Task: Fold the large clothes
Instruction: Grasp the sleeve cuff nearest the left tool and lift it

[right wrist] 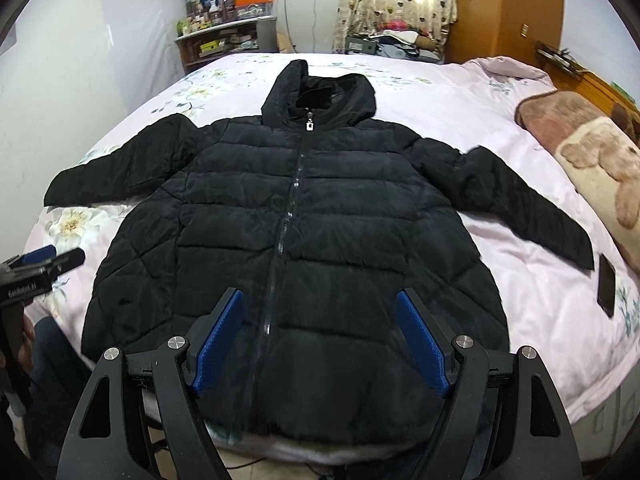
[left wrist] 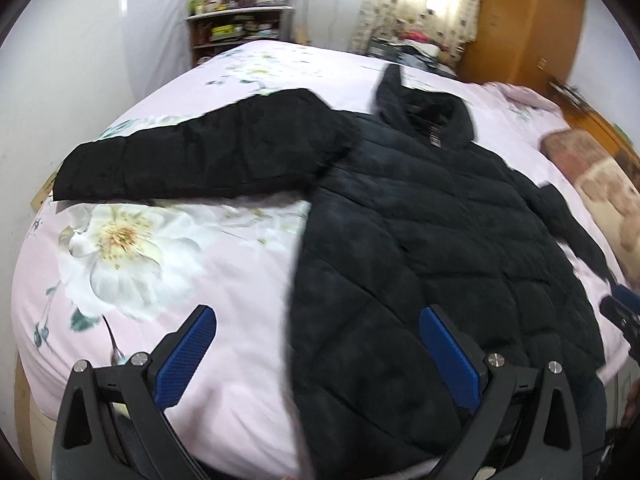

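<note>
Jacket [right wrist: 304, 216]: black, quilted and hooded, spread flat and zipped across the middle of the right wrist frame; hem nearest the cameras, hood toward upper centre.
Bed [right wrist: 460, 108]: pink floral cover under the whole jacket, near edge just below the hem.
Left sleeve of frame [right wrist: 120, 168]: stretched out toward the left edge of the right wrist frame; same sleeve fills the upper left of the left wrist frame.
Right sleeve of frame [right wrist: 532, 208]: angled down toward the right edge, cuff near a dark flat object [right wrist: 606, 285] lying on the cover.
Left gripper [left wrist: 318, 350]: jaws released and wide apart, empty, hovering over the jacket's side edge at lower centre of its own frame.
Right gripper [right wrist: 320, 340]: jaws spread, nothing held, poised above the hem close to the zipper [right wrist: 290, 200].
Slip risk: smooth puffy shell, likely to slide out of a shallow pinch; only the top layer may lift, leaving the back behind.
Spring-back risk: padded fill likely to push a fold open again once let go.
Edge risk: hem lying right at the mattress edge, so a pull toward the cameras could drag the jacket off.
Snag risk: right sleeve swept inward might carry the dark object along.
Pillow [right wrist: 592, 168]: at right edge, apart from the sleeve.
</note>
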Demonstrator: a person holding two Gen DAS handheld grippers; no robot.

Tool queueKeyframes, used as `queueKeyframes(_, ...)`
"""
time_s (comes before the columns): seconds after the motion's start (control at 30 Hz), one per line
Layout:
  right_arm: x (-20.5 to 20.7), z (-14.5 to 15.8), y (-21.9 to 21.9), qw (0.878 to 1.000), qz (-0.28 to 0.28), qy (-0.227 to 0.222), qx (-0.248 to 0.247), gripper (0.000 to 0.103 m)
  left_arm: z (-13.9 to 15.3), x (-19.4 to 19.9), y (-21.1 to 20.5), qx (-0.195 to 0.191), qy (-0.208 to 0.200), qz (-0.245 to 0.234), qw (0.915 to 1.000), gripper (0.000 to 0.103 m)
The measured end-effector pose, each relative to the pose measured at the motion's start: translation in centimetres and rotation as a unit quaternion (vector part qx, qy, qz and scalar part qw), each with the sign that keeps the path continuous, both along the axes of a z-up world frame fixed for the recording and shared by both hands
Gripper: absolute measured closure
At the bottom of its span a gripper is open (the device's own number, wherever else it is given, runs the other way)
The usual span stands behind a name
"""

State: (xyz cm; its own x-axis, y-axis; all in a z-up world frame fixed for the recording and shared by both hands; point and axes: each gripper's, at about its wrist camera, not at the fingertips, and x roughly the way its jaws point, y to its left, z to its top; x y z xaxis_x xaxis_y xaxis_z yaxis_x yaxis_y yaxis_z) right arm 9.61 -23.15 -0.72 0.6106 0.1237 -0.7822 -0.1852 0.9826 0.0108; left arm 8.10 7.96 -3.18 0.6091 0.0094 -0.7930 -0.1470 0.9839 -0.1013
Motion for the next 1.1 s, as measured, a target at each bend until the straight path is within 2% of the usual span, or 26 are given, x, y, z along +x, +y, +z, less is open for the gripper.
queueKeyframes(0.1,2.2,-0.6,1.0,1.0,0.007,0.002,-0.006,0.025,-0.8,1.9,2.6,-0.003,-0.001,0.03,0.9995,0.0)
queueKeyframes(0.23,4.9,-1.5,2.1,1.0,0.015,0.001,-0.01,0.025,-1.8,4.2,5.9,-0.007,0.001,0.065,0.9979,0.009)
queueKeyframes(0.3,6.3,-2.2,2.7,1.0,0.018,0.004,-0.015,0.025,-2.3,5.1,7.5,0.006,0.001,0.085,0.9964,0.012)
queueKeyframes(0.37,7.3,-2.7,3.2,1.0,0.021,0.006,-0.017,0.025,-2.8,6.0,9.1,0.005,0.005,0.102,0.9947,0.022)
queueKeyframes(0.6,10.7,-4.6,4.8,0.999,0.035,0.016,-0.025,0.025,-4.4,8.0,15.1,-0.011,-0.002,0.17,0.9853,0.023)
queueKeyframes(0.83,13.3,-6.0,4.8,0.999,0.028,0.026,-0.036,0.025,-5.8,8.9,21.2,-0.034,-0.01,0.25,0.9677,0.023)
queueKeyframes(1.1,15.5,-7.6,4.0,0.998,0.012,0.042,-0.047,0.025,-6.6,9.2,24.3,-0.039,-0.049,0.287,0.956,0.023)
